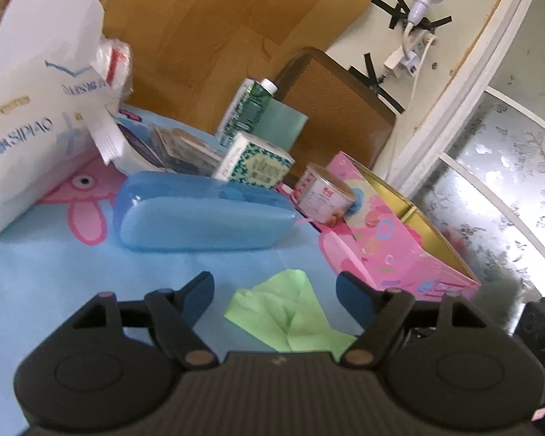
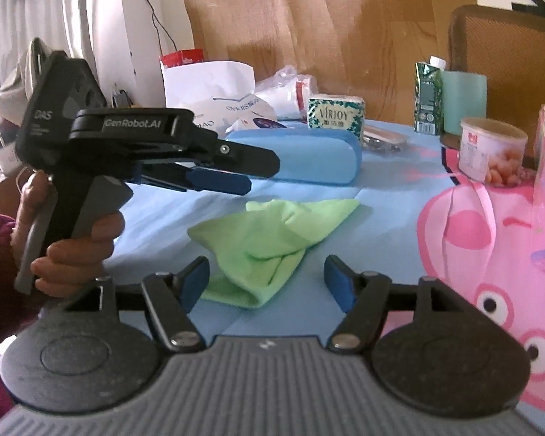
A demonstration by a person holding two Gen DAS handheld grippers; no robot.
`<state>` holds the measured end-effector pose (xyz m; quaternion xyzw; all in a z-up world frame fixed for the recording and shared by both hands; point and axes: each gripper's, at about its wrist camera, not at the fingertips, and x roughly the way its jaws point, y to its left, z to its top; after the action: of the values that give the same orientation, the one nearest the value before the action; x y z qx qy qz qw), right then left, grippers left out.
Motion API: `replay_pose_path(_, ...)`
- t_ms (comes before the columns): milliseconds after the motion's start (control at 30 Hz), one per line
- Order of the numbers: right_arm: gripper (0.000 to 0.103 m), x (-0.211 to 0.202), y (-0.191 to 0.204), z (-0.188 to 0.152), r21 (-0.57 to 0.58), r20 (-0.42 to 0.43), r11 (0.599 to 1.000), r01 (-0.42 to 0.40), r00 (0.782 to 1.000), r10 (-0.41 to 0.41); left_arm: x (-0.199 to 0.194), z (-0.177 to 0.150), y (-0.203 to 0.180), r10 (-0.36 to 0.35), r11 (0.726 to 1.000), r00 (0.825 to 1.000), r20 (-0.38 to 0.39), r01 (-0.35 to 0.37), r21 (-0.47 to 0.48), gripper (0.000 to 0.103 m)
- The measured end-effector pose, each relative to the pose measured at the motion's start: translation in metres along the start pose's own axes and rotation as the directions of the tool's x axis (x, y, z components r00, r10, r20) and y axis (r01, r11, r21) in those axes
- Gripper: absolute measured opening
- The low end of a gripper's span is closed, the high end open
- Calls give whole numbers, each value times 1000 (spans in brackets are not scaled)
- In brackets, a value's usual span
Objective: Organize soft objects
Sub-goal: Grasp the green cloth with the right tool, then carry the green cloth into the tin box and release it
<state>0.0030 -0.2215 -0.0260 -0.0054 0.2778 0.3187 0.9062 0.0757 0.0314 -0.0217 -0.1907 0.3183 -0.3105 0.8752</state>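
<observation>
Left tool (image 1: 275, 287) spread above crumpled green cloth (image 1: 290, 318).

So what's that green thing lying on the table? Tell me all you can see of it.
The green cloth is a thin, soft, lime-coloured piece of fabric, crumpled and loosely folded over itself with one corner pointing away. It lies flat on the blue cartoon tablecloth, in front of the blue plastic case. Nothing grips it: the left gripper and right gripper are both open, with the cloth showing between their fingers.
</observation>
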Motion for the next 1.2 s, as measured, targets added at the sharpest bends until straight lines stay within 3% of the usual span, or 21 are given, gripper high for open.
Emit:
replay_pose_path(200, 73, -5, -2, -3, 9, 3, 1000, -12, 1000, 11, 3, -1, -1, -81, 997, 996, -39, 81, -11, 94)
replay_pose_path(467, 74, -2, 4, -5, -50, -5, 999, -11, 1000, 11, 8, -4, -5, -95, 995, 993, -70, 93, -30, 103)
replay_pose_path(733, 74, -3, 2, -6, -30, -1, 999, -22, 1000, 22, 12, -8, -16, -99, 995, 991, -88, 100, 12, 101)
replay_pose_path(800, 74, -2, 3, -6, -27, 0, 999, -22, 1000, 22, 14, -9, -16, -104, 994, 990, -100, 106, 13, 90)
replay_pose_path(933, 73, 0, 4, -5, -32, 0, 999, -15, 1000, 15, 19, -11, -22, -88, 994, 988, -124, 95, 45, 80)
replay_pose_path(1000, 65, 1, 5, -4, -41, -1, 999, -1, 1000, 1, 21, -12, -26, -79, 994, 987, -136, 89, 65, 70)
replay_pose_path(1067, 34, 4, 7, -3, -55, 1, 998, 23, 1000, -23, 21, -13, -28, -71, 994, 988, -135, 81, 70, 67)
replay_pose_path(1133, 18, 8, 9, -1, -63, 5, 997, 36, 999, -36, 23, -13, -30, -80, 995, 987, -138, 88, 54, 58)
replay_pose_path(1200, 12, 9, 9, 0, -60, 9, 998, 34, 999, -33, 27, -14, -34, -119, 992, 980, -160, 124, 23, 54)
